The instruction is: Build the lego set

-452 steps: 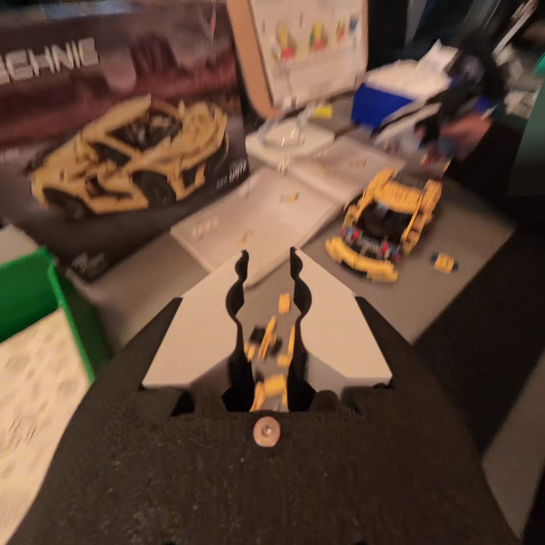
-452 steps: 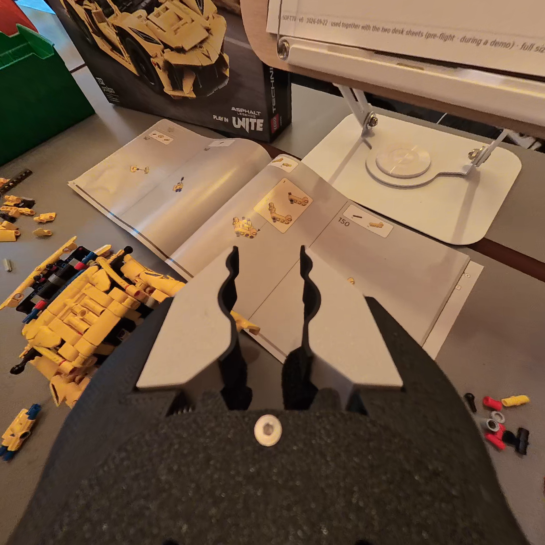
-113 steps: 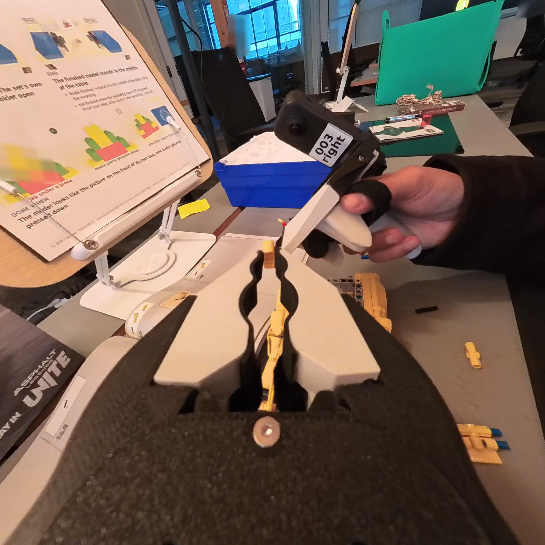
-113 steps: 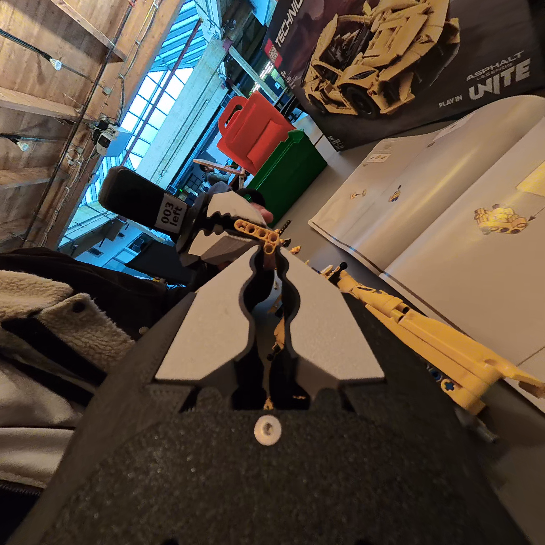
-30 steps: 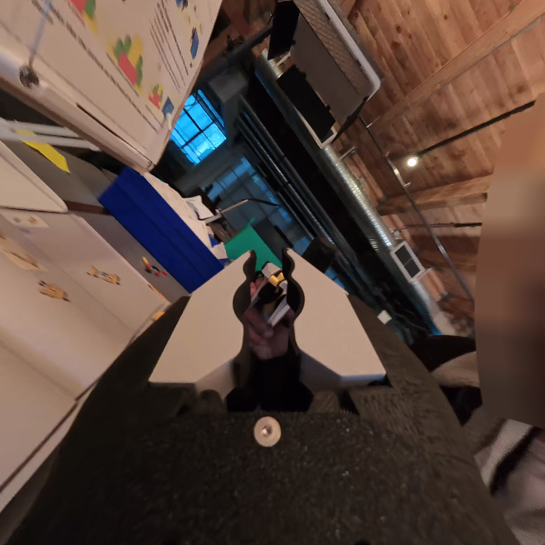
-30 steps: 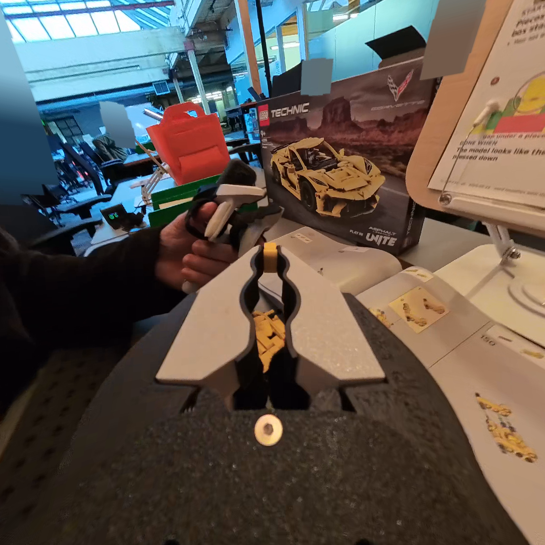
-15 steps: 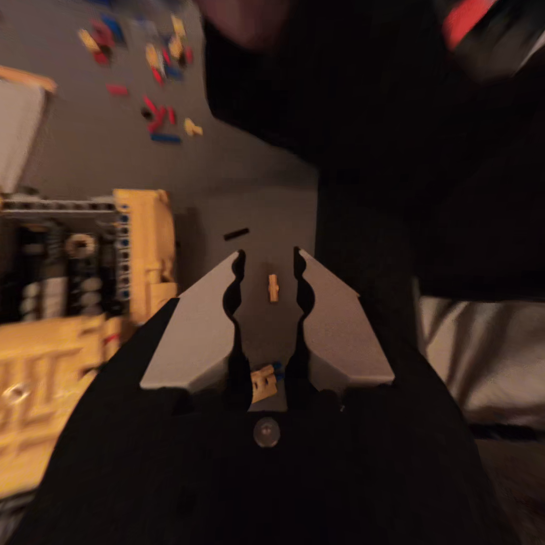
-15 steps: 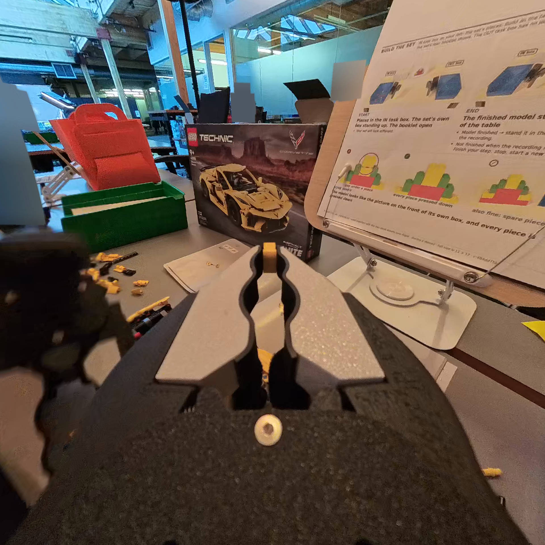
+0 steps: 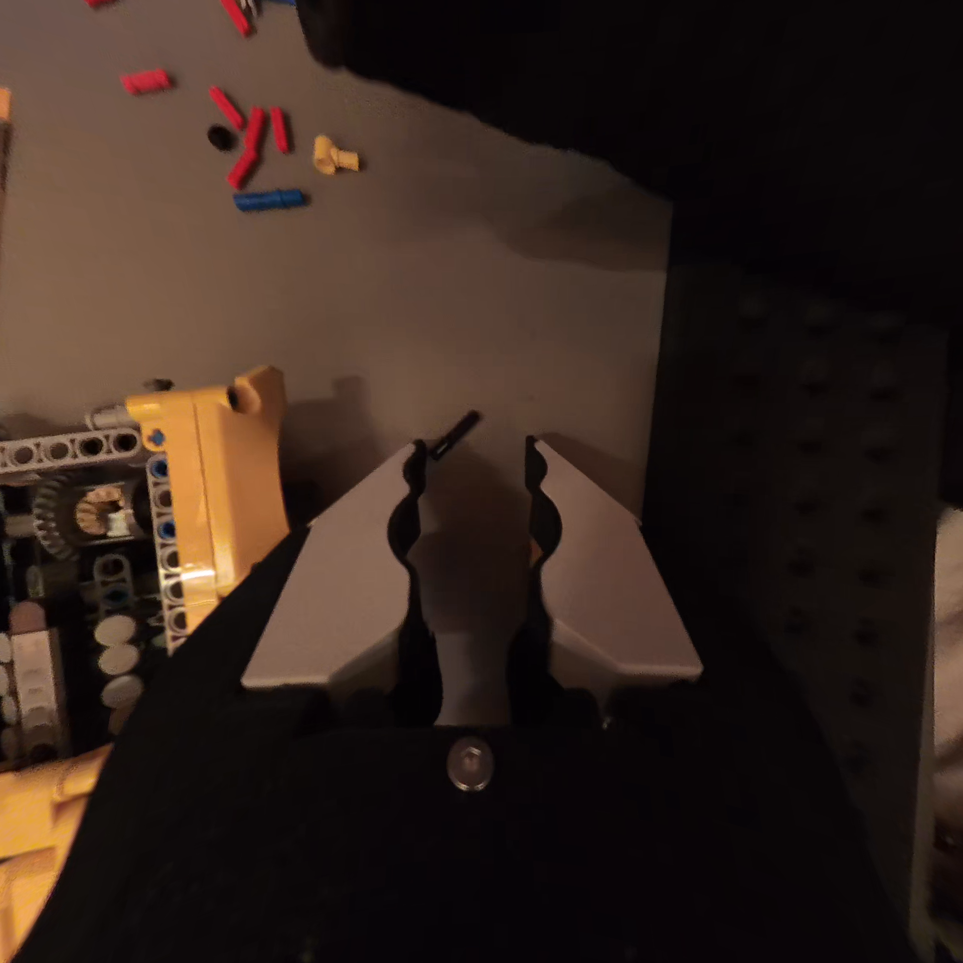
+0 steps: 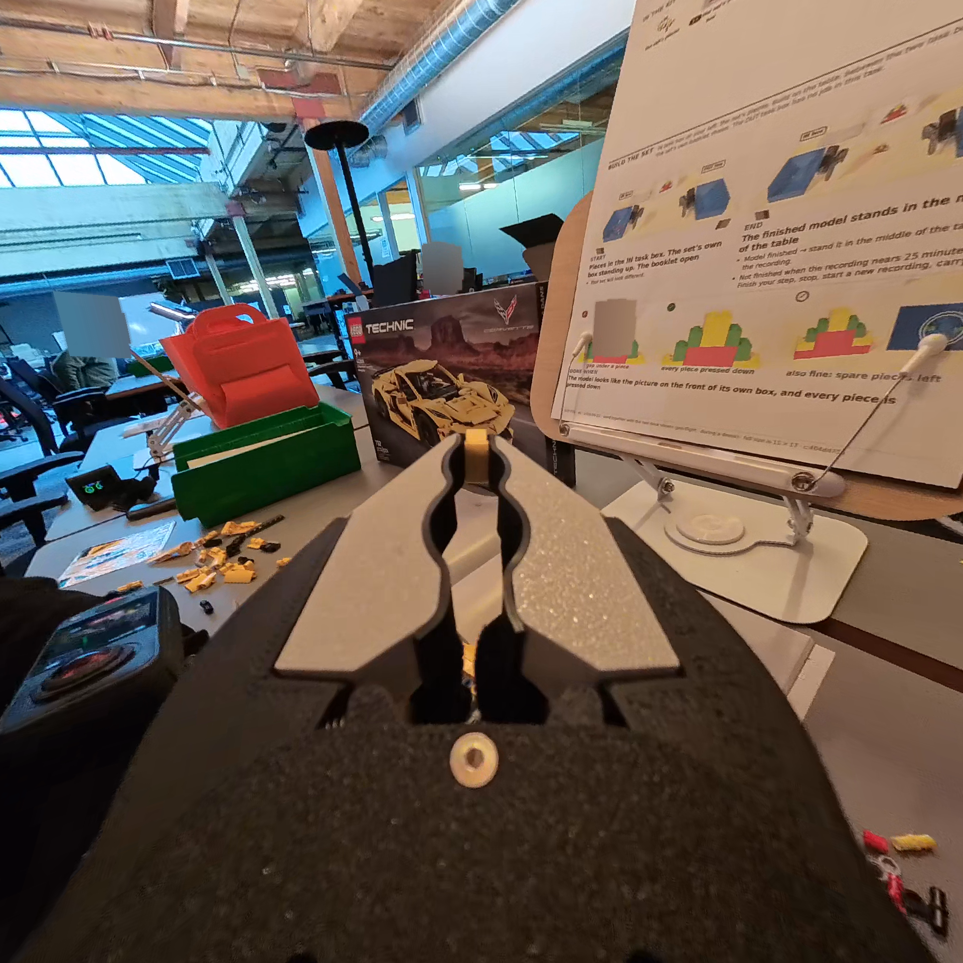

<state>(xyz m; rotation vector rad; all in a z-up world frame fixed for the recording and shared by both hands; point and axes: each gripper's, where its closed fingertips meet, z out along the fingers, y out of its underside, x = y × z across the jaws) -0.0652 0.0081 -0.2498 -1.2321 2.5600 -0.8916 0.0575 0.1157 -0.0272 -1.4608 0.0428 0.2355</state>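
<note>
Pinching one small yellow piece point(image 10: 476, 452) at their very tips, the jaws of the right gripper point(image 10: 476, 458) are seen nearly closed, raised above the grey surface point(image 10: 886, 693). Beyond the tips, one set box point(image 10: 448, 359) is stood upright; to their left sit one green bin point(image 10: 260, 464) and a scatter of yellow pieces point(image 10: 219, 563), to their right one instruction stand point(image 10: 755, 552). The left gripper point(image 9: 471, 448) is held over the surface with its jaws parted and nothing between them. One short black pin point(image 9: 454, 433) lies just past the left tip. The part-built yellow car point(image 9: 156, 521) is seen left of these jaws. Farther ahead, five red pins point(image 9: 250, 140), one blue pin point(image 9: 268, 199) and one yellow connector point(image 9: 333, 156) can be counted.
</note>
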